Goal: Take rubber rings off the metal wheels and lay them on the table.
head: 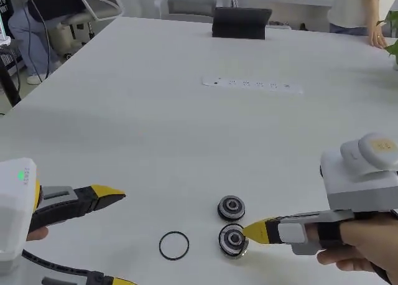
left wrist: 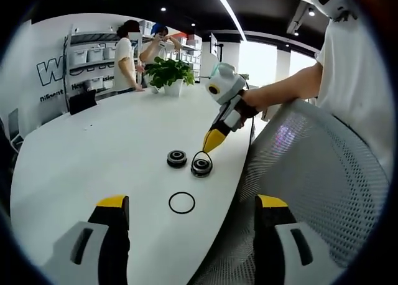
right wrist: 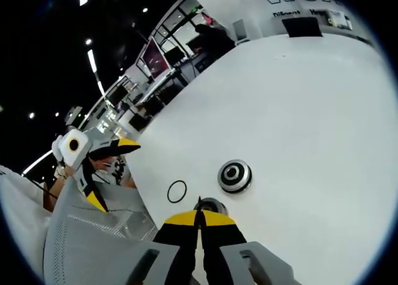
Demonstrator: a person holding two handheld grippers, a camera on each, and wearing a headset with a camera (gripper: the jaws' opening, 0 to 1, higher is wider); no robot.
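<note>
1. r gripper (head: 250, 231): jaws pressed together, tip right at the near wheel (head: 233, 239). in the left gripper view a thin black loop runs from that wheel up to the tip, so it looks to be pinching the gripped ring (left wrist: 200, 154), which is part lifted w/ the rest on the rim.
2. l gripper (head: 121, 237): jaws spread wide, nothing between them. it hangs low at the left, well apart from both wheels.
3. far wheel (head: 231, 206): just beyond the near one, about touching it. can't tell if its ring is on.
4. loose ring (head: 173, 245): flat on the table (head: 186, 129), left of the near wheel, between it and the l gripper.
5. key relation: both wheels lie flat, axle upright. r gripper comes in from the right, low and near level w/ the tabletop. my read: the ring has to peel up and over the rim, not drag sideways.
6. risk, as a guess: nothing pins the near wheel, so it may slide or lift w/ the ring. l gripper is free but the farther one.
</note>
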